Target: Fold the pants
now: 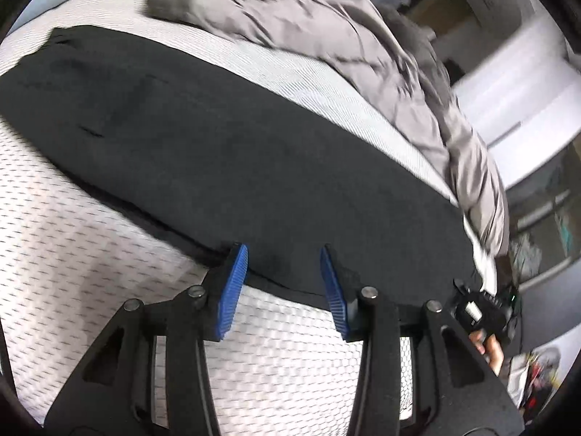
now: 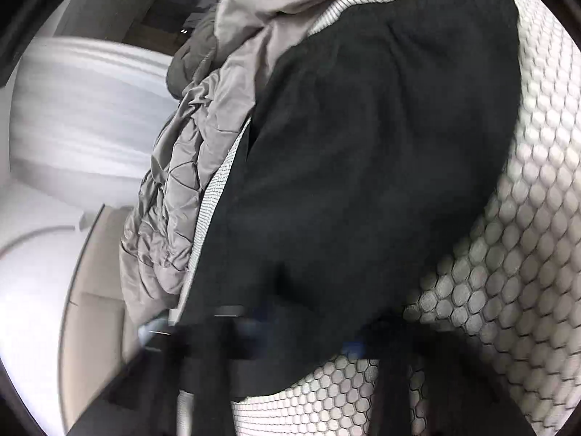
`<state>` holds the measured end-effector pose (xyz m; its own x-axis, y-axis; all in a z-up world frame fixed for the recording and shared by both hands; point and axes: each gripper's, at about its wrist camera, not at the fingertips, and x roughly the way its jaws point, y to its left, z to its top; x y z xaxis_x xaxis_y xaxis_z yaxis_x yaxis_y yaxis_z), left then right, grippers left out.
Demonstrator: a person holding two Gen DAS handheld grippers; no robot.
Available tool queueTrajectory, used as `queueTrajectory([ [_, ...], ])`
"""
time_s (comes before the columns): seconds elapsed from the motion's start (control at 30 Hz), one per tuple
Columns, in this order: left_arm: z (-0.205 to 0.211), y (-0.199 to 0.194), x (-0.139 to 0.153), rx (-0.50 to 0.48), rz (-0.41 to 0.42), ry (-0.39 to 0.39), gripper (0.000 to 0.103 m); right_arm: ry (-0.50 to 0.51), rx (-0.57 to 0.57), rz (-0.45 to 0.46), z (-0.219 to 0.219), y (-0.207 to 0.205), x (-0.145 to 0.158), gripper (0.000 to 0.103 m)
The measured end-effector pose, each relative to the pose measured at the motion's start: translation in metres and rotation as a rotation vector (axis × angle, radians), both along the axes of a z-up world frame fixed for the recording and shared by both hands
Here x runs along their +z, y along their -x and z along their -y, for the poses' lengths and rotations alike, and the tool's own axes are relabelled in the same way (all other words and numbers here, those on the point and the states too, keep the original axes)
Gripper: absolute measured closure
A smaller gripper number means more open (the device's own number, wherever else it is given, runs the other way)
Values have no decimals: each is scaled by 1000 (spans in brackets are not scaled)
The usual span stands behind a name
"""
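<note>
Black pants (image 1: 203, 145) lie flat and lengthwise across a white honeycomb-mesh mattress (image 1: 72, 239), waistband toward the far left. My left gripper (image 1: 283, 254) is open, its blue pads (image 1: 232, 290) just above the near edge of the pants, holding nothing. In the right wrist view the pants (image 2: 363, 145) fill the middle. My right gripper (image 2: 301, 327) is motion-blurred at the pants' near end; its fingers are dark against the black cloth and I cannot tell how they stand. It also shows far right in the left wrist view (image 1: 479, 312).
A crumpled grey quilted blanket (image 1: 326, 29) lies along the far side of the mattress, touching the pants' far edge near the right end; it also shows in the right wrist view (image 2: 189, 138). White furniture (image 2: 80, 109) and floor lie beyond the bed.
</note>
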<state>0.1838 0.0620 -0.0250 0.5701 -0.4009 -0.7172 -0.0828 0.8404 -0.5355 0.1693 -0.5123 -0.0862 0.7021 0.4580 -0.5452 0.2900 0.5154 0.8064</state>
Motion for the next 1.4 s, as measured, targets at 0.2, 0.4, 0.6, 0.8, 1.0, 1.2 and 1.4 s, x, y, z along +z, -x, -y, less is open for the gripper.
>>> queueTrajectory([
  [0.2,44,2,9,-57,24,-49,65,64,-26,21,4,11,18,100],
  [0.4,62,-13,2,-47,4,-151,65,91,109,-86,-1,10,11,86],
  [0.6,84,-25,5,-90,43,-221,65,300,390,-20,-60,27,52,73],
  [0.8,125,-35,19,-184,108,-212,36,489,466,194,-107,37,90,23],
  [1.0,179,-64,-11,-336,58,-282,31,766,454,162,-149,-30,65,22],
  [1.2,190,-50,-30,-463,63,-460,19,1041,538,25,-178,-73,22,17],
  [1.4,179,-30,-33,-485,67,-505,13,1033,622,7,-151,-44,22,16],
])
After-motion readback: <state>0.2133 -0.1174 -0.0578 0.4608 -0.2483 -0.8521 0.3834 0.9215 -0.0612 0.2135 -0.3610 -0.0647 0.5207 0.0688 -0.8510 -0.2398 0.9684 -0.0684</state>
